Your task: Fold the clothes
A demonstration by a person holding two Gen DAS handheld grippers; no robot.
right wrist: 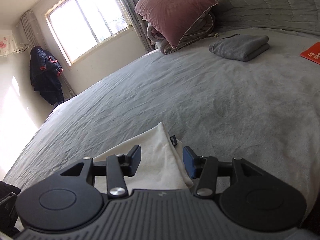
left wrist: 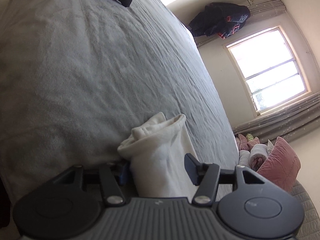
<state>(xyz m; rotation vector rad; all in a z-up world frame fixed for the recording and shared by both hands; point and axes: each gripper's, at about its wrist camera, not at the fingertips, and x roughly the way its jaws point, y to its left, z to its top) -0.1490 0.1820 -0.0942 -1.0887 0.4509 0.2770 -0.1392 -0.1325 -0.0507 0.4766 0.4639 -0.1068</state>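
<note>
Left gripper: our left gripper [left wrist: 158, 170] has a bunched white garment [left wrist: 160, 146] sitting between its fingers. The fingers look spread with the cloth filling the gap, and we can't tell for sure whether they actually pinch it.

Right gripper: our right gripper [right wrist: 161, 161] has a flatter part of white cloth [right wrist: 158, 160], with a little dark tag [right wrist: 173, 141] at the edge, lying between its fingers. The fingers stand apart here too, the right pad touching the cloth edge; whether that's a real grip, we can't say.

Where the garment is: at the near edge of the bed [right wrist: 180, 92], low and close to us. We think both views show one piece, but neither shows it whole.

Why held like this: our guess is that two ends are taken at once so the cloth can be stretched or laid over itself on the flat sheet.

Folded pile: a grey folded towel [right wrist: 240, 47] rests further up the bed near the pink pillow [right wrist: 174, 10], probably where finished pieces go.

Stage: we honestly can't call it. The white piece could be getting picked up for folding or getting set down partway through.

Other stuff: a red booklet [right wrist: 312, 54] on the bed, and a dark jacket [right wrist: 46, 74] hanging by the window [right wrist: 88, 20].
</note>
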